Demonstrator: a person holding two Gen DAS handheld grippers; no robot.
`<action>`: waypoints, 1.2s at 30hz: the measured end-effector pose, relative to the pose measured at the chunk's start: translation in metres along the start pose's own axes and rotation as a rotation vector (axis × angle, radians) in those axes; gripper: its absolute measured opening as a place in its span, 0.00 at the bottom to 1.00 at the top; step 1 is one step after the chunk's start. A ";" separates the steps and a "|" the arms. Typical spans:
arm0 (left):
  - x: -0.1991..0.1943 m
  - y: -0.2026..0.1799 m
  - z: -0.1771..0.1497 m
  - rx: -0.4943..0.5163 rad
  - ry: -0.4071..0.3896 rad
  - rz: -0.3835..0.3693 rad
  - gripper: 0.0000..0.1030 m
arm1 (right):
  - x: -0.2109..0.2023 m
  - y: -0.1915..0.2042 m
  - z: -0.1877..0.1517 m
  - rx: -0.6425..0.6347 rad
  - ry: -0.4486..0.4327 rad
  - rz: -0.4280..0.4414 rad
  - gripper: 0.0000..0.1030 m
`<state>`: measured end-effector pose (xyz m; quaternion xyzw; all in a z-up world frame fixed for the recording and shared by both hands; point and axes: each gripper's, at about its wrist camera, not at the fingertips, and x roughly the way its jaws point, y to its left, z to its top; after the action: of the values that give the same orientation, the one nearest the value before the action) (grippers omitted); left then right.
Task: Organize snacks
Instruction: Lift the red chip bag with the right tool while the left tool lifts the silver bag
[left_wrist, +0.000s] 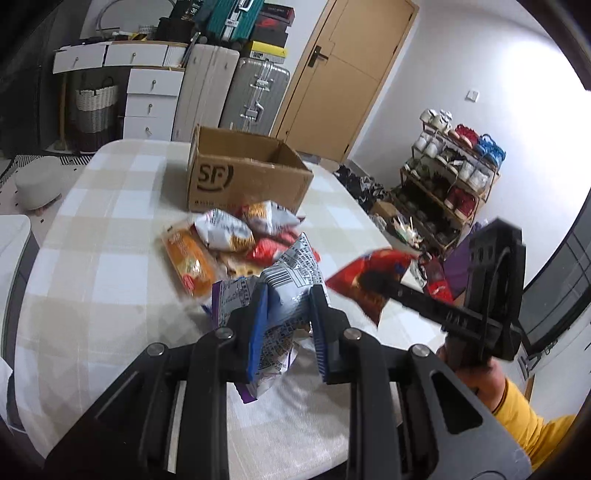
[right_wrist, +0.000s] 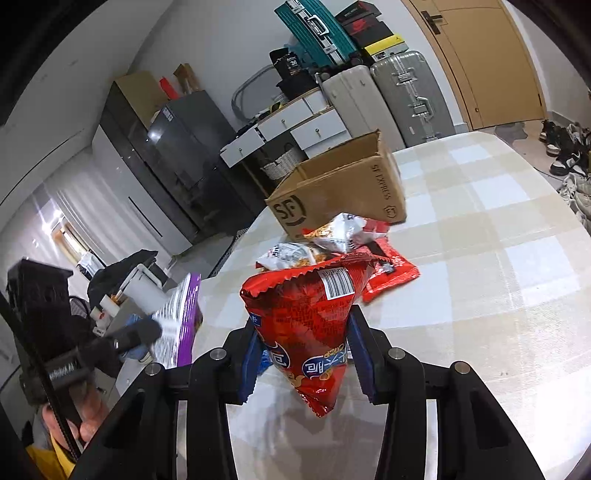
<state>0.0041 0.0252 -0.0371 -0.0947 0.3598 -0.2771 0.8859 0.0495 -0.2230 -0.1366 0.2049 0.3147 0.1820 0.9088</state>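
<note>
Silver foil, purple-edged — that snack bag (left_wrist: 284, 295) is pinched in the left gripper (left_wrist: 286, 325) above the checked tabletop (left_wrist: 110, 266). The right gripper (right_wrist: 304, 354) clamps a red chip bag (right_wrist: 310, 317) — also lifted. More packets (left_wrist: 236, 240) lie heaped just before the open cardboard box (left_wrist: 243, 177).

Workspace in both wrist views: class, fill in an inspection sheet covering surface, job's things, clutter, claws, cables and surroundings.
Surface: table under a checked cloth.
Job's things: open cardboard box; snack pile in front of it.
Clutter: nothing seen on the table.
Claws: left claw shut on a silver-and-purple packet; right claw shut on a red packet; both packets lifted off the table.
Cables: black cable on the right claw's body.
Surroundings: suitcases, white drawers, door, shoe rack.
</note>
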 end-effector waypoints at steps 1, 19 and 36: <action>-0.002 0.000 0.003 0.000 -0.007 0.001 0.19 | 0.002 0.001 -0.001 0.000 0.003 0.004 0.42; -0.011 -0.005 0.104 0.029 -0.117 0.030 0.19 | -0.003 0.031 0.074 -0.066 -0.063 0.075 0.42; 0.066 0.043 0.178 -0.036 0.013 0.062 0.00 | 0.063 0.017 0.152 -0.075 -0.022 0.075 0.42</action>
<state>0.1837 0.0184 0.0370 -0.0976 0.3734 -0.2435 0.8898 0.1907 -0.2190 -0.0508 0.1842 0.2898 0.2256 0.9117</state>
